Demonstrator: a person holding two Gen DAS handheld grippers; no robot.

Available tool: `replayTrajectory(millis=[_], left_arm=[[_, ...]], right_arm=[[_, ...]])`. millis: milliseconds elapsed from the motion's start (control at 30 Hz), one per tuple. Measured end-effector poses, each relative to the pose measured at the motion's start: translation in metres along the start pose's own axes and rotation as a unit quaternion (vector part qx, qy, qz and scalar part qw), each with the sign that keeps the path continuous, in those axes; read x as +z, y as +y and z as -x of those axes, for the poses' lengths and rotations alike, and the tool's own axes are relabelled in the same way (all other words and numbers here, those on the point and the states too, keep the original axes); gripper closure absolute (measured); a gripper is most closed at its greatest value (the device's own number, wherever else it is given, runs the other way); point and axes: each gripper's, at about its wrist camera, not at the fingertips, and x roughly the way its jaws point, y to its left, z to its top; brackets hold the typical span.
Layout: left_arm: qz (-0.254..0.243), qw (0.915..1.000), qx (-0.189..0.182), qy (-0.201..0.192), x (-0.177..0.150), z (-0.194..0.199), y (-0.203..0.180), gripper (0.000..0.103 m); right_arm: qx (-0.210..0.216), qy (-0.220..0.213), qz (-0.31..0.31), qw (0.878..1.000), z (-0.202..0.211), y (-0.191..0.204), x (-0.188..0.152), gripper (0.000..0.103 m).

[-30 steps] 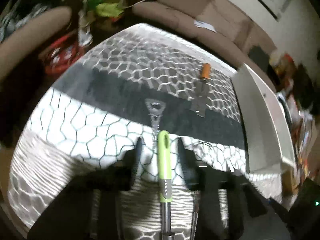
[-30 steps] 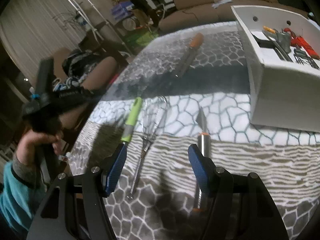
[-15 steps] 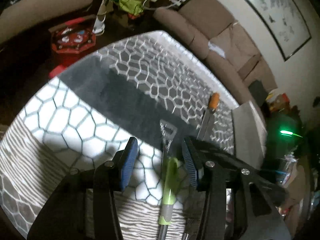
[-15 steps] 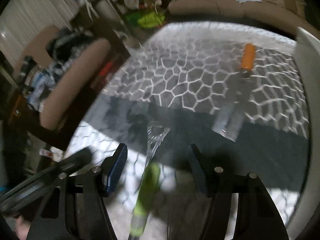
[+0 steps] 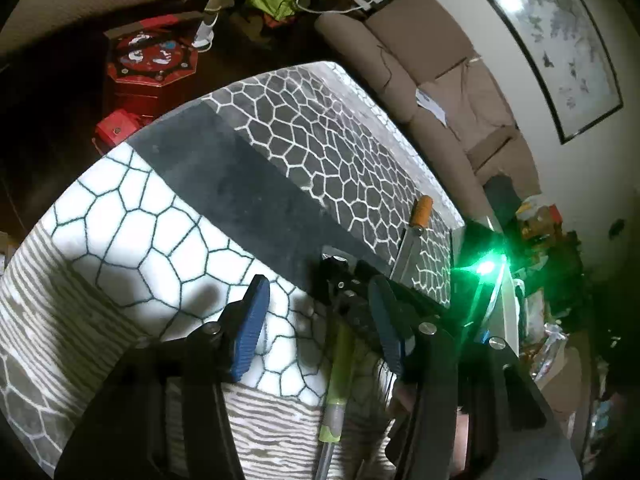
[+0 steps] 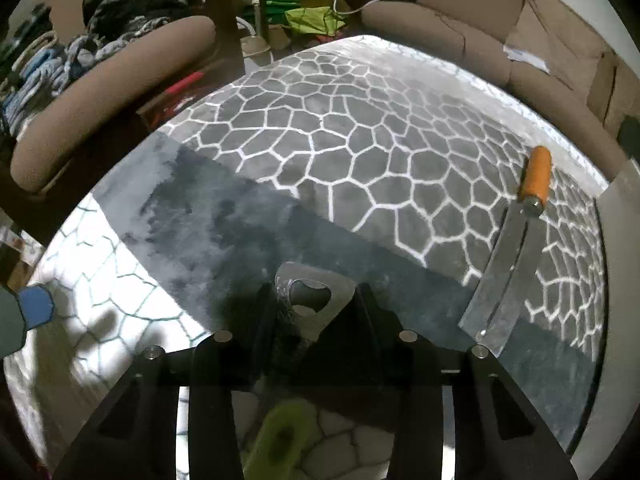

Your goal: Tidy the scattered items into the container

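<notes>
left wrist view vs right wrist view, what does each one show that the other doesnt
Only the left wrist view shows the red octagonal box, the framed picture and a green light. Only the right wrist view shows the pile of clothes on the armchair and the opener's metal head. Both show the green-handled opener, the orange-handled knife, the patterned cloth and the brown sofa.

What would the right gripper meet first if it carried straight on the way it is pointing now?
Most likely the metal head of the green-handled opener, which lies right between the right gripper and its closely set fingers. Beyond that is only the patterned cloth; depth is hard to judge.
</notes>
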Motion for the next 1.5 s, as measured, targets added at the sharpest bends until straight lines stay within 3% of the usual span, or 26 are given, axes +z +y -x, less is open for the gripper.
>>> replayTrajectory(millis=[33, 67, 100, 167, 233, 333, 400, 433, 467, 633, 700, 733, 867, 933, 1033, 1100, 1133, 1167, 1233, 1300, 1333, 1367, 1433, 1500], left_arm=[[0.0, 1.0, 0.0, 0.0, 0.0, 0.001, 0.0, 0.054], [0.0, 1.0, 0.002, 0.001, 0.0, 0.001, 0.002, 0.054], [0.002, 1.0, 0.004, 0.002, 0.0, 0.001, 0.003, 0.054], [0.005, 0.9999, 0.007, 0.006, 0.0, -0.001, 0.006, 0.054], [0.005, 0.9998, 0.013, 0.011, -0.001, -0.005, 0.008, 0.053], [0.011, 0.9998, 0.011, 0.014, -0.003, -0.006, 0.01, 0.053], [0.019, 0.9998, 0.003, 0.01, -0.002, -0.004, 0.011, 0.053], [0.024, 0.9997, 0.001, 0.005, -0.001, -0.001, 0.012, 0.053], [0.026, 0.9997, 0.002, 0.0, 0.0, 0.001, 0.013, 0.053], [0.039, 0.9992, 0.009, -0.005, 0.005, 0.004, 0.023, 0.052], [0.046, 0.9989, 0.005, -0.004, 0.006, 0.005, 0.027, 0.052], [0.047, 0.9989, 0.003, -0.002, 0.006, 0.005, 0.028, 0.052], [0.041, 0.9991, -0.001, 0.003, 0.005, 0.002, 0.025, 0.051], [0.038, 0.9992, -0.007, 0.01, 0.004, 0.0, 0.023, 0.05], [0.006, 0.9995, -0.012, 0.027, 0.001, -0.008, 0.012, 0.048], [-0.046, 0.9985, 0.006, 0.03, -0.003, -0.012, -0.004, 0.048], [-0.074, 0.9968, 0.018, 0.026, -0.005, -0.013, -0.012, 0.048], [-0.109, 0.9933, 0.033, 0.017, -0.007, -0.013, -0.022, 0.048], [-0.177, 0.9827, 0.054, -0.008, -0.012, -0.011, -0.04, 0.048], [-0.214, 0.972, 0.095, -0.021, -0.017, -0.013, -0.048, 0.048], [-0.206, 0.9734, 0.099, -0.013, -0.016, -0.015, -0.045, 0.048], [-0.178, 0.9804, 0.085, -0.004, -0.013, -0.015, -0.038, 0.048], [-0.083, 0.9951, 0.053, 0.005, -0.004, -0.01, -0.009, 0.048], [-0.031, 0.9978, 0.059, -0.002, 0.002, -0.005, 0.013, 0.048]], right_arm=[[0.02, 0.0, -0.023, 1.0, 0.003, -0.005, 0.0, 0.063], [0.036, -0.006, -0.047, 0.998, 0.007, -0.013, 0.0, 0.072], [0.043, -0.013, -0.054, 0.998, 0.012, -0.011, 0.004, 0.097], [0.062, -0.028, -0.072, 0.995, 0.027, -0.019, 0.007, 0.097], [0.056, -0.024, -0.062, 0.996, 0.035, -0.02, 0.01, 0.097], [0.05, -0.015, -0.063, 0.997, 0.038, -0.021, 0.013, 0.093], [0.049, -0.001, -0.078, 0.996, 0.031, -0.02, 0.014, 0.074], [0.048, 0.002, -0.075, 0.996, 0.027, -0.017, 0.012, 0.048], [0.041, 0.004, -0.06, 0.997, 0.021, -0.008, 0.011, 0.042], [0.001, 0.026, 0.002, 1.0, -0.006, 0.024, 0.003, 0.043], [-0.024, 0.015, 0.026, 0.999, -0.008, 0.032, 0.0, 0.048], [-0.025, 0.008, 0.041, 0.999, -0.007, 0.035, -0.002, 0.057], [-0.012, -0.003, 0.034, 0.999, -0.001, 0.027, -0.003, 0.059], [0.022, -0.024, -0.003, 0.999, 0.011, 0.013, 0.0, 0.059], [0.073, -0.045, -0.06, 0.994, 0.031, -0.005, 0.009, 0.06], [0.108, -0.066, -0.099, 0.987, 0.049, -0.021, 0.012, 0.06], [0.121, -0.074, -0.112, 0.984, 0.057, -0.027, 0.014, 0.071], [0.136, -0.081, -0.119, 0.98, 0.065, -0.032, 0.016, 0.101], [0.145, -0.089, -0.12, 0.978, 0.08, -0.037, 0.017, 0.099], [0.118, -0.079, -0.095, 0.985, 0.086, -0.032, 0.02, 0.099], [0.114, -0.078, -0.089, 0.986, 0.087, -0.032, 0.019, 0.099], [0.113, -0.073, -0.09, 0.987, 0.088, -0.034, 0.018, 0.099], [0.116, -0.067, -0.101, 0.986, 0.085, -0.038, 0.017, 0.097], [0.109, -0.066, -0.102, 0.987, 0.078, -0.038, 0.018, 0.081]])
